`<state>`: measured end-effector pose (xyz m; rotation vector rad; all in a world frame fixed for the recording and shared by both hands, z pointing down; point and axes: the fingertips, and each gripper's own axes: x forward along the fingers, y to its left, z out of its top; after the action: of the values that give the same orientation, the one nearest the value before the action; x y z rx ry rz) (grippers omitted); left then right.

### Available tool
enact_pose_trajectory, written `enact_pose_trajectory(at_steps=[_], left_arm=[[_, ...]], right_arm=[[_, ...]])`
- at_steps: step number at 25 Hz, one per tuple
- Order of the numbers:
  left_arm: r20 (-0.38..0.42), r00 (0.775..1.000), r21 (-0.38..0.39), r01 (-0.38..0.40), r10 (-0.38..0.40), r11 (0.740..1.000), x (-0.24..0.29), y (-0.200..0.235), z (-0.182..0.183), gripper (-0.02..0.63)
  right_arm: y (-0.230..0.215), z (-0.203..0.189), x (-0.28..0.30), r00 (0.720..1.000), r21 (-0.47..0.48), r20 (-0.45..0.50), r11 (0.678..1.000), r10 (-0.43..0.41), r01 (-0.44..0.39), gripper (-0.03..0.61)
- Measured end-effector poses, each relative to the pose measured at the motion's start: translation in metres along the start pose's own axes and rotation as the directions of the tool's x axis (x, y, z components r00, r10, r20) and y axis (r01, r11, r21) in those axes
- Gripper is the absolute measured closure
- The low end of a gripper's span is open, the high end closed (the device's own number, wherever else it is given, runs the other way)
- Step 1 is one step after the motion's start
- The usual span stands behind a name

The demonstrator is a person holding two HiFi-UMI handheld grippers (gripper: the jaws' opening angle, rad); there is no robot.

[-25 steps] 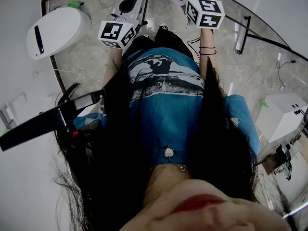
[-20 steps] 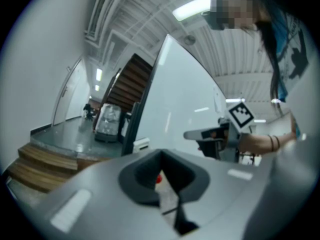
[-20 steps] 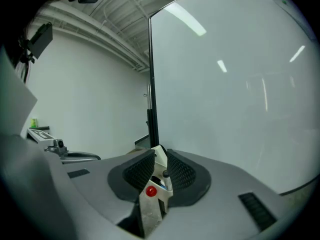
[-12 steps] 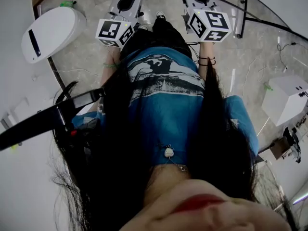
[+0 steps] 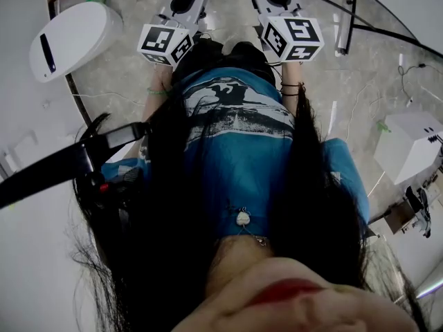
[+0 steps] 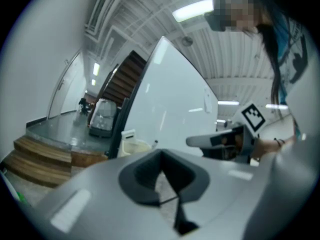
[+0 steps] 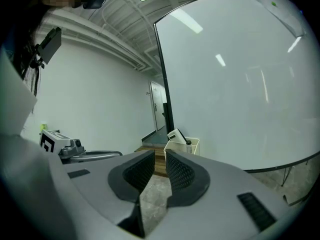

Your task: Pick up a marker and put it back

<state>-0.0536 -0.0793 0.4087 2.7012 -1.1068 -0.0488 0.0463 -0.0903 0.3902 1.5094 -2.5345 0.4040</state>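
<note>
Right gripper (image 7: 160, 156) has drifted slightly inward toward the left gripper (image 6: 160, 155); its fingers stand narrowly apart and empty, while the left fingers meet at the tips on nothing. Marker (image 7: 188, 143) sits well apart beyond the right fingers, in a white holder (image 7: 194, 147) at the foot of the whiteboard (image 7: 240, 84). It looks roughly upright, long axis vertical, dark end up.

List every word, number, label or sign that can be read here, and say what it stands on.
No text can be read in any view.
Left cube and right cube: black-and-white square patterns only, no letters.
Shirt print: too blurred to read.
Whiteboard: no writing visible.
</note>
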Motion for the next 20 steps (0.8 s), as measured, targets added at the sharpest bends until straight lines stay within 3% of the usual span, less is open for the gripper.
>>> enact_pose_trajectory(at_steps=[8,14,20], left_arm=[[0.018,0.995,0.009,-0.097,0.096,0.995,-0.017,0.015,0.001,0.612],[0.019,0.989,-0.002,-0.144,0.144,0.99,-0.005,-0.103,-0.025,0.612],[-0.01,0.983,-0.003,-0.183,0.183,0.983,-0.008,-0.183,-0.063,0.612]], right_arm=[[0.027,-0.008,0.008,0.995,-0.049,-0.022,0.994,0.097,-0.098,0.525],[-0.008,-0.032,-0.093,0.984,-0.066,-0.044,0.982,0.175,-0.178,0.546],[-0.024,-0.067,-0.151,0.965,-0.061,-0.074,0.965,0.251,-0.256,0.56]])
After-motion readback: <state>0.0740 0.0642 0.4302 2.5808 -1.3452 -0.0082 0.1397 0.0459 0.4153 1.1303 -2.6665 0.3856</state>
